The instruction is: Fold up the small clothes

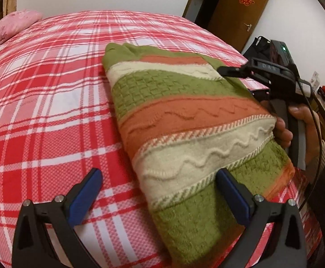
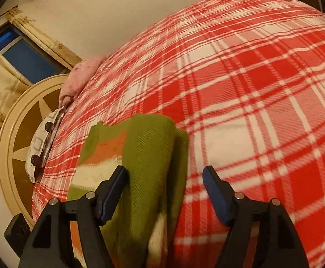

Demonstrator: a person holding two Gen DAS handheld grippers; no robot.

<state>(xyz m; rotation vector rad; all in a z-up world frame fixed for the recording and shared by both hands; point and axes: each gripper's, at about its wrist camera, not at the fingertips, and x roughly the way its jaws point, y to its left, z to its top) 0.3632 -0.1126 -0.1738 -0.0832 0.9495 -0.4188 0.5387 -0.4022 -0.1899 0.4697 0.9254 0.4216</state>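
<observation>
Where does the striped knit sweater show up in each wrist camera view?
Left wrist view: the sweater lies folded right of centre, running from mid-frame to the bottom edge.
Right wrist view: the sweater fills the lower centre-left, between the gripper fingers.
Shared landmark: the pink pillow on the plaid bed.

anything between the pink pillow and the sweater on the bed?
Nothing: only bare plaid bedspread lies between the pink pillow and the sweater. The left wrist view shows this best; the right wrist view agrees.
</observation>
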